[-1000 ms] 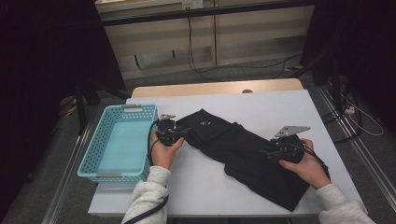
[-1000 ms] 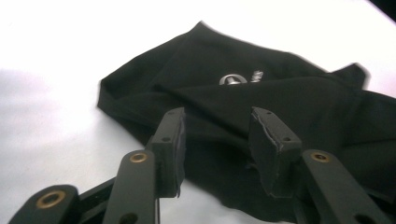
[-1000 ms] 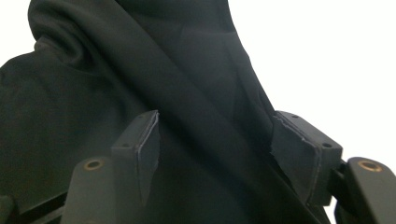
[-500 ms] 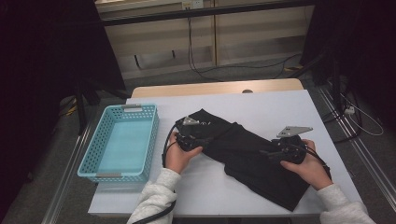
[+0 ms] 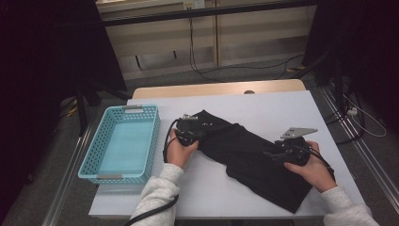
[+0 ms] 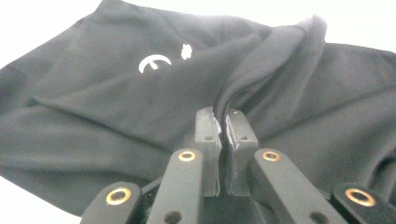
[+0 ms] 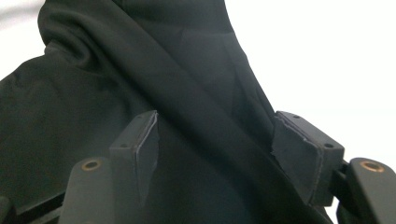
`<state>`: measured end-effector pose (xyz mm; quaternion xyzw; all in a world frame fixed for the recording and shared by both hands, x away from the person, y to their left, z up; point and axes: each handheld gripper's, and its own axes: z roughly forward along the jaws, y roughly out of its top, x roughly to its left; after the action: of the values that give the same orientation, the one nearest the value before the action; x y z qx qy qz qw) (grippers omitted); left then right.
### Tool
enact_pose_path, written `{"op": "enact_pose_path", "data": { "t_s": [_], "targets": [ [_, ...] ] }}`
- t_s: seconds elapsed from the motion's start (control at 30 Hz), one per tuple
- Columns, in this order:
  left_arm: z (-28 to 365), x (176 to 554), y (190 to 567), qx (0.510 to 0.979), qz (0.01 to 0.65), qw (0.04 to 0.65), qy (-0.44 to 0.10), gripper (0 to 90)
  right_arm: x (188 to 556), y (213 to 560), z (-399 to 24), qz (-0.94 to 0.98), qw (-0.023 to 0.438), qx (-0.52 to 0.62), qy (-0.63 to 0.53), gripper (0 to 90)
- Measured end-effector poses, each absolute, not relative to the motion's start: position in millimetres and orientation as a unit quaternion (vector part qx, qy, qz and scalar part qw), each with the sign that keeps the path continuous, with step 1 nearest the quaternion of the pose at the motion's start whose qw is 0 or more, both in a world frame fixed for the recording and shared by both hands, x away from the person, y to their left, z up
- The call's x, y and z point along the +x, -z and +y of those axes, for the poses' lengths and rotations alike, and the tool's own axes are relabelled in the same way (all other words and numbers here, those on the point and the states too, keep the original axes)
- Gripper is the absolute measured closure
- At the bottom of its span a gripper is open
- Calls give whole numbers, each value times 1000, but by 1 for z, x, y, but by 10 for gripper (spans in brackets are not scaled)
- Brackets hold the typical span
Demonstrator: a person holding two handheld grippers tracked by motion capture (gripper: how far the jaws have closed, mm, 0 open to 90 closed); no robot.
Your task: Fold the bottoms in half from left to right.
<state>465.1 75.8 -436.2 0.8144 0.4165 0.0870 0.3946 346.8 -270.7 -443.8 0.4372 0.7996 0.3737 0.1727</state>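
Observation:
A black garment (image 5: 244,157) lies crumpled across the white table (image 5: 263,106), with a small white logo (image 6: 154,63) near its left end. My left gripper (image 5: 196,136) sits at that left end. Its jaws have just been closing and are now shut on a raised fold of the black garment (image 6: 261,70), which is pinched between the pads of the left gripper (image 6: 223,119). My right gripper (image 5: 275,154) rests at the garment's right part. In the right gripper view the right gripper (image 7: 215,140) is open, its jaws straddling a ridge of the cloth (image 7: 70,107).
A light blue plastic basket (image 5: 153,136) stands at the table's left edge, nothing in it. Bare white tabletop lies behind and in front of the garment. Cables (image 5: 202,70) run over the floor beyond the table.
My left hand has moved right from beside the basket onto the garment's left end, and its jaws have closed on a fold. The right hand has kept still.

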Motion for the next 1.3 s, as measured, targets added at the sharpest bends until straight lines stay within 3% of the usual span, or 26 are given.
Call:
{"op": "enact_pose_path", "data": {
  "t_s": [0.13, 0.27, 0.3, 0.33, 0.37, 0.47, 0.67, 0.97, 1.3],
  "targets": [
    [76, 486, 418, 807, 422, 405, -85, 861, 347, 443, -271, 799, 171, 436, -377, 321],
    [79, 510, 405, 798, 425, 409, -124, 853, 347, 442, -274, 797, 172, 438, -378, 321],
    [79, 510, 405, 798, 425, 409, -124, 808, 347, 442, -275, 797, 173, 438, -379, 318],
    [82, 520, 405, 780, 445, 417, -144, 634, 346, 442, -277, 795, 173, 441, -379, 314],
    [85, 523, 405, 774, 456, 415, -146, 544, 346, 442, -279, 794, 176, 441, -380, 313],
    [91, 524, 406, 756, 476, 428, -136, 362, 345, 441, -286, 788, 181, 449, -379, 307],
    [103, 513, 419, 768, 471, 412, -134, 277, 340, 443, -300, 780, 185, 465, -376, 306],
    [107, 485, 435, 785, 455, 402, -121, 235, 329, 439, -319, 768, 203, 484, -366, 310],
    [110, 469, 442, 790, 445, 406, -119, 216, 319, 443, -346, 753, 209, 526, -336, 475]
  ]
}}
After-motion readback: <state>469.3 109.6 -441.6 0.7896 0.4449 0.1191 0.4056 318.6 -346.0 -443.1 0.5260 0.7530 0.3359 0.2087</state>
